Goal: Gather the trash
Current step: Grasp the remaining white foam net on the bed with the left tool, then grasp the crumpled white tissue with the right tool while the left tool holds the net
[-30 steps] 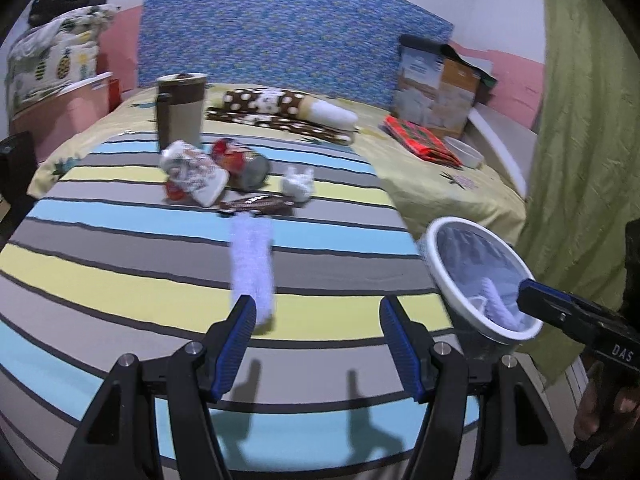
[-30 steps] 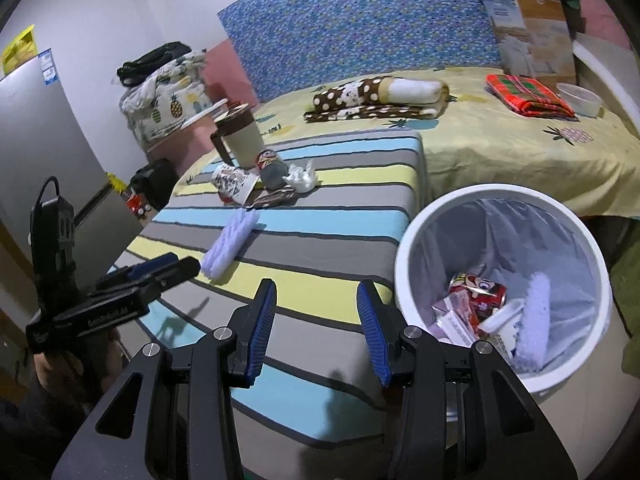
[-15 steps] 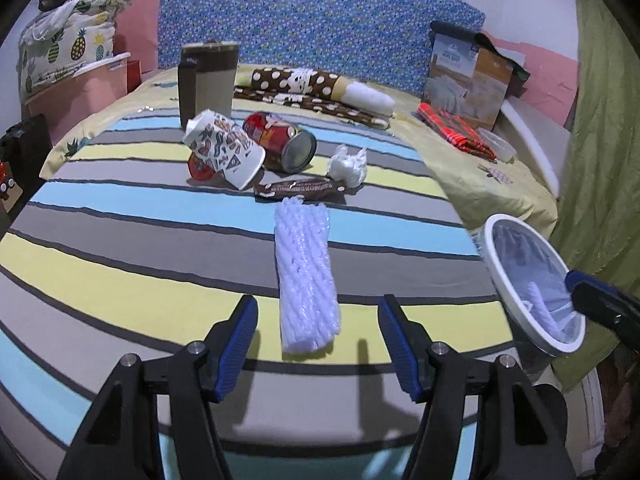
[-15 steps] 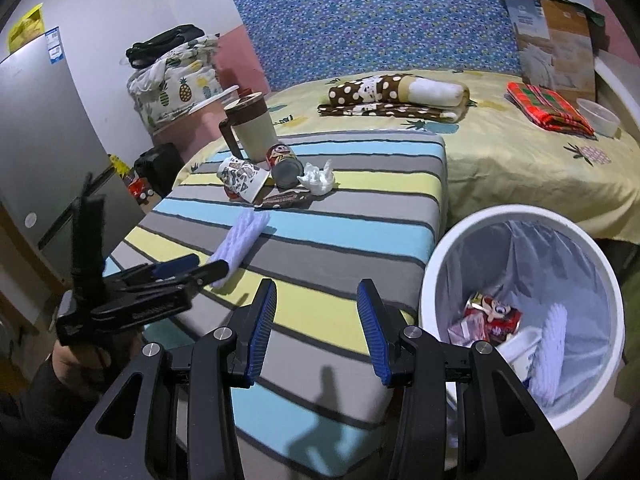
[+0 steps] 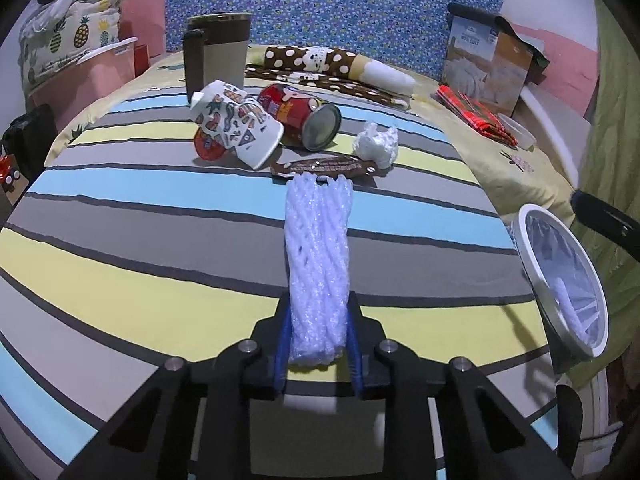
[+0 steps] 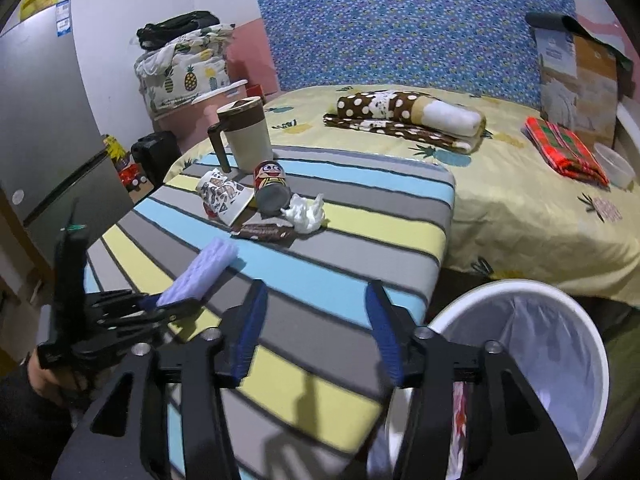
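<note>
The white foam net sleeve [image 5: 318, 256] lay lengthwise on the striped board [image 5: 120, 240], its near end pinched between the jaws of the left gripper [image 5: 318, 344], which had just closed onto it; its far end almost touched a brown snack wrapper [image 5: 324, 167]; just beyond that lay a crumpled white tissue [image 5: 378, 145], a red can [image 5: 298, 118] on its side, and a tipped printed paper cup [image 5: 236, 122], with a brown-and-beige lidded mug [image 5: 218, 58] standing upright behind them; the white waste bin [image 6: 532, 360], lined with a clear bag, stood beside the board's right edge, some trash inside; the right gripper [image 6: 316, 332] hung over the board's near corner by the bin, its jaws spread with nothing between them, having just opened wider; a rolled brown polka-dot blanket [image 6: 408, 114] rested on the yellow bed [image 6: 520, 200] behind.
</note>
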A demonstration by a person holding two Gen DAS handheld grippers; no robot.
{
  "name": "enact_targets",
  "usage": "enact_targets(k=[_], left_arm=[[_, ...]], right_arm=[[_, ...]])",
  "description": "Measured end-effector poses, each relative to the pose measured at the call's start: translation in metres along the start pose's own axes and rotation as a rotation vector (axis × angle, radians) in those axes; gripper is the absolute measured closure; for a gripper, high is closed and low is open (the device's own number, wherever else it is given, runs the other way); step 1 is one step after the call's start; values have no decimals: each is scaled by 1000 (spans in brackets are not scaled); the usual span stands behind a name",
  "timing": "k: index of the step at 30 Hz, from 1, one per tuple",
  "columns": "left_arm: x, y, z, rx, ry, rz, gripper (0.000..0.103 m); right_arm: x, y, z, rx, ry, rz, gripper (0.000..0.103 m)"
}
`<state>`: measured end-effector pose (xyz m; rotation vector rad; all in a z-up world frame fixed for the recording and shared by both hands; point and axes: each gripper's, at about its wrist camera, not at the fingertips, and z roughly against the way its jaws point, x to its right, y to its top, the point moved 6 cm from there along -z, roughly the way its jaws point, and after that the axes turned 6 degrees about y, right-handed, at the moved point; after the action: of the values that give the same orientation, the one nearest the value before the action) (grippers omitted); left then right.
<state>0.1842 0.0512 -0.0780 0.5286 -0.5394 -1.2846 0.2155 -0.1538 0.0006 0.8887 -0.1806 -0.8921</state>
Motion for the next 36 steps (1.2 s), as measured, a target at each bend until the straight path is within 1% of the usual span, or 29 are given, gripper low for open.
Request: enact_targets(k=[6, 8, 13, 21, 24, 30, 31, 32, 33, 35, 36], left_arm=[[-5, 6, 1, 8, 7, 10, 78], [-8, 8, 1, 12, 8, 18, 78], [-15, 15, -2, 25, 11, 39, 78], [-30, 17, -14, 13, 14, 70, 78], [-33, 18, -16, 4, -4, 85, 78], [-30, 20, -18, 4, -16, 75, 78], [-30, 21, -18, 2, -18, 76, 78], [-31, 21, -19, 2, -20, 77, 78], [-31, 21, -19, 2, -21, 77, 78], [-30, 21, -19, 2, -20, 77, 78], [-30, 21, -19, 2, -19, 76, 78]], right_arm=[[1, 14, -27, -36, 11, 67, 47], [0, 19, -37, -48, 27, 92, 47], [5, 31, -66, -99, 42, 115, 47], [5, 35, -111, -182, 73, 118, 46], [6, 37, -119, -189, 84, 108, 46], [7, 39, -134, -211, 81, 69, 46], [6, 38, -135, -220, 94, 52, 48], [6, 38, -136, -220, 99, 44, 60], [5, 37, -136, -221, 94, 45, 64], [4, 37, -133, -217, 86, 53, 69], [5, 38, -133, -216, 87, 51, 70]])
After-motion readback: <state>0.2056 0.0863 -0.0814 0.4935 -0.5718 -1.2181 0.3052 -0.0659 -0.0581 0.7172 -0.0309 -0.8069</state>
